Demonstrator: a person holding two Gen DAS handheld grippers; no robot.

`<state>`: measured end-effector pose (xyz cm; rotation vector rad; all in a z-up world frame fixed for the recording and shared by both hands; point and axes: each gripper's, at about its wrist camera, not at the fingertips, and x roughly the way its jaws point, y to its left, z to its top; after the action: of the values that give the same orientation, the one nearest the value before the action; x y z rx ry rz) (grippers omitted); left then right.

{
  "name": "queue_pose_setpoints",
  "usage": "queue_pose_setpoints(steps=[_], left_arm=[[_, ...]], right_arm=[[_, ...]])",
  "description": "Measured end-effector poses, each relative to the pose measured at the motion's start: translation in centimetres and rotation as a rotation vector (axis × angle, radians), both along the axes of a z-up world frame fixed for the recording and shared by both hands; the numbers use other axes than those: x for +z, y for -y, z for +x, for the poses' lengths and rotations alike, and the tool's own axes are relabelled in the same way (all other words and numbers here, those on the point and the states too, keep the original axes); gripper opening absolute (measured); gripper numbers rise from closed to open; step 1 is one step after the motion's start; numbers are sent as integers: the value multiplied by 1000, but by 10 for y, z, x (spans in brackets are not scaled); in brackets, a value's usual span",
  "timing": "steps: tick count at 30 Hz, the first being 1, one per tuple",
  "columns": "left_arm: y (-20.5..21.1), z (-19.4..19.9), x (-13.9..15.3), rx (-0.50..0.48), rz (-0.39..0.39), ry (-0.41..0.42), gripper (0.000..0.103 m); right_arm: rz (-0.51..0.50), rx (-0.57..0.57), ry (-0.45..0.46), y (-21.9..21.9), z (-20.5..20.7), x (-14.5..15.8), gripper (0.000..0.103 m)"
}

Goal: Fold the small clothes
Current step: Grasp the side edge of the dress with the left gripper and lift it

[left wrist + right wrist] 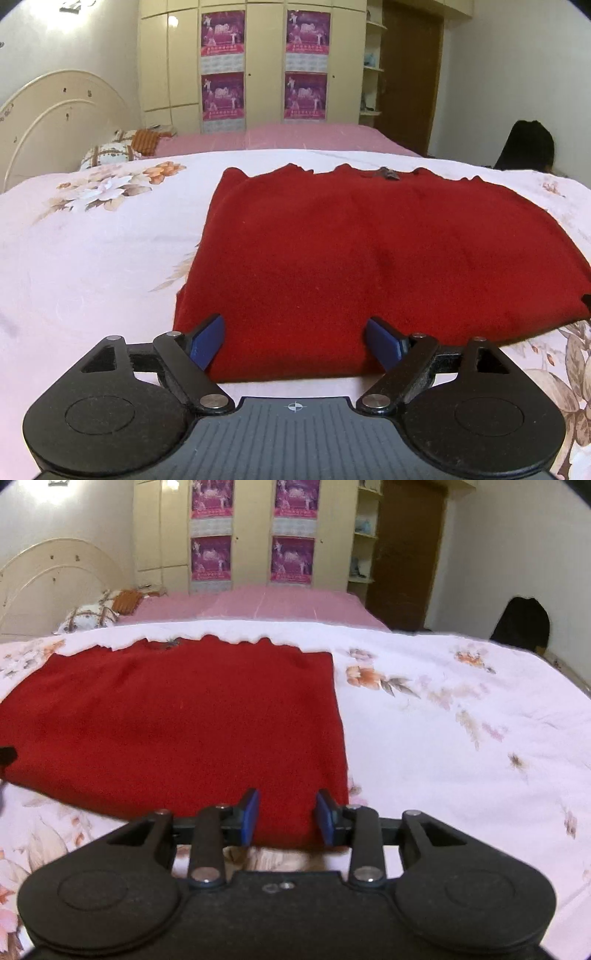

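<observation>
A red knitted garment [369, 251] lies flat on the floral bedsheet [92, 240], its near hem toward me. My left gripper [294, 341] is open, its blue pads [208, 341] straddling the near left part of the hem. In the right wrist view the same garment [177, 716] fills the left half of the sheet [461, 738]. My right gripper [286, 816] is open with a narrower gap, its blue pads [250, 816] either side of the near right corner of the hem. Neither pad pair pinches the cloth.
A cream headboard [55, 122] and patterned pillows [110, 147] are at far left. A pink bed cover [288, 138] lies beyond the sheet. Wardrobe doors with purple posters [264, 62] stand behind. A dark object [526, 147] sits at the far right.
</observation>
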<state>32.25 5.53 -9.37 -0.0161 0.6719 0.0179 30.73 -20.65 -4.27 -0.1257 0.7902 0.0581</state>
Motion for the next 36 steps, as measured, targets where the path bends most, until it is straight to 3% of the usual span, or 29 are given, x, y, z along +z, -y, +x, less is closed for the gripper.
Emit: queue_pose_setpoints(steps=[6, 8, 10, 14, 18, 21, 22, 23, 26, 29, 32, 33, 34, 36], left_arm=[[1, -1, 10, 21, -7, -34, 84], [-6, -9, 20, 53, -53, -18, 84], [-22, -20, 25, 109, -155, -20, 84], [-70, -33, 3, 233, -586, -69, 83], [-95, -29, -17, 269, -827, -18, 83], [-98, -14, -25, 264, -856, 16, 82], [-97, -6, -26, 261, -848, 20, 75], [-95, 0, -28, 258, -844, 13, 56], [-101, 24, -39, 266, -899, 5, 41], [-100, 44, -38, 244, -916, -9, 41], [-94, 54, -37, 238, -883, -8, 40], [-91, 57, -37, 245, -859, -5, 36], [-92, 57, -38, 261, -852, -7, 19], [-96, 52, -41, 296, -916, 7, 16]], right_arm=[[14, -19, -17, 2, 4, -1, 34], [28, -38, -10, 4, 4, 2, 36], [68, -51, 15, 5, -5, 9, 38], [100, -34, 36, 4, -13, 19, 39], [128, -18, 34, 2, -12, 23, 39], [148, 6, 42, -4, -13, 27, 39], [154, 14, 45, -7, -11, 28, 39], [161, 21, 48, -10, -10, 29, 39], [181, 41, 59, -17, -2, 31, 38], [228, 92, 64, -27, 13, 33, 25], [240, 157, 54, -47, 37, 33, 17], [244, 179, 54, -54, 43, 32, 15], [239, 201, 54, -64, 52, 30, 13], [235, 226, 46, -79, 64, 28, 10]])
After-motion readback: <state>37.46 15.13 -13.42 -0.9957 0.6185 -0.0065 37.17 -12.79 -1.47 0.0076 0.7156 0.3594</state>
